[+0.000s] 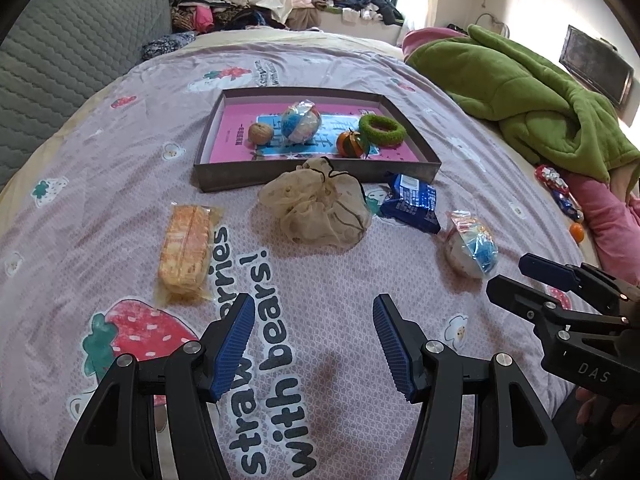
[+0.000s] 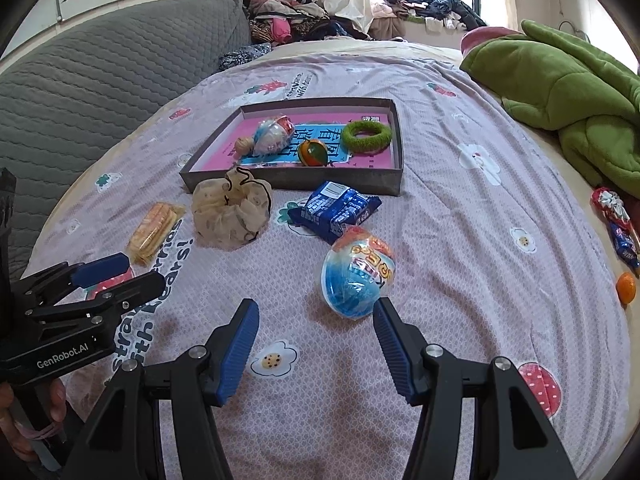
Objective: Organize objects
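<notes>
A shallow grey box (image 1: 224, 182) (image 2: 394, 148) on the bed holds a walnut (image 1: 261, 133), a wrapped ball (image 1: 301, 122), a mandarin (image 1: 349, 145) and a green ring (image 1: 382, 130). In front of it lie a cracker pack (image 1: 186, 254) (image 2: 154, 232), a beige mesh bag (image 1: 320, 210) (image 2: 230, 212), a blue snack packet (image 1: 414, 202) (image 2: 336, 210) and a wrapped toy egg (image 1: 472, 244) (image 2: 358, 276). My left gripper (image 1: 314, 344) hovers open over the sheet, empty. My right gripper (image 2: 316, 348) is open just short of the toy egg.
A green blanket (image 1: 520, 96) (image 2: 568, 88) is heaped at the right, with a red-blue wrapper (image 2: 618, 228) and a small orange (image 2: 626, 288) near the bed's edge. A grey headboard (image 1: 72, 48) rises at the left. Clothes are piled at the back.
</notes>
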The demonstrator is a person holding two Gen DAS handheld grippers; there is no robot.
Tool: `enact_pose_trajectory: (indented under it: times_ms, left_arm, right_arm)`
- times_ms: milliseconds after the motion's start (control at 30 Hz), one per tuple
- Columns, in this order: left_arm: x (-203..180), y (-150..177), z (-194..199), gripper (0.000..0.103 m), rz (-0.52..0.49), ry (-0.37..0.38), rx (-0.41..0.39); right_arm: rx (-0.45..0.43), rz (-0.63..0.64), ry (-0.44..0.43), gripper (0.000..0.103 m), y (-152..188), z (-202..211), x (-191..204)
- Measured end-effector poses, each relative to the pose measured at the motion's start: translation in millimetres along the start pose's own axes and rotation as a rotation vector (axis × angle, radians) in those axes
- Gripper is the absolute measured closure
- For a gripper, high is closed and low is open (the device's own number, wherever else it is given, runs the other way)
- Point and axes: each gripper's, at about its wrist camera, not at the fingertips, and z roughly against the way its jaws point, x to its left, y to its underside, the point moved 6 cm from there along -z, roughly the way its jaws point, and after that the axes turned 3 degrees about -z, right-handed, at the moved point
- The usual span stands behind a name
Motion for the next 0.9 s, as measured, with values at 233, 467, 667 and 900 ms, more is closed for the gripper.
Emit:
enact_pose_trajectory:
  times_ms: [233,467,667,900]
  left_arm:
    - [1,-6,-14,0.040,0.009,-0.001,0.012]
    - [2,-16,-30,0.040,0.017,-0.004,0.019]
    - [7,-23,-42,0.040,0.029,-0.012,0.028]
    - [9,-30,-51,0.040,0.034,-0.012,0.031]
  right_arm:
    - [0.005,-0.018,0.009,0.044,-1,-7,-6]
    - [0.008,-0.040,0.013,0.044,-6,-13,-14]
    - [0.014,-0.052,0.013,0.044,-6,-20,-17]
    - [0.023,-0.063,0.018,0.044,-8,-29,-21]
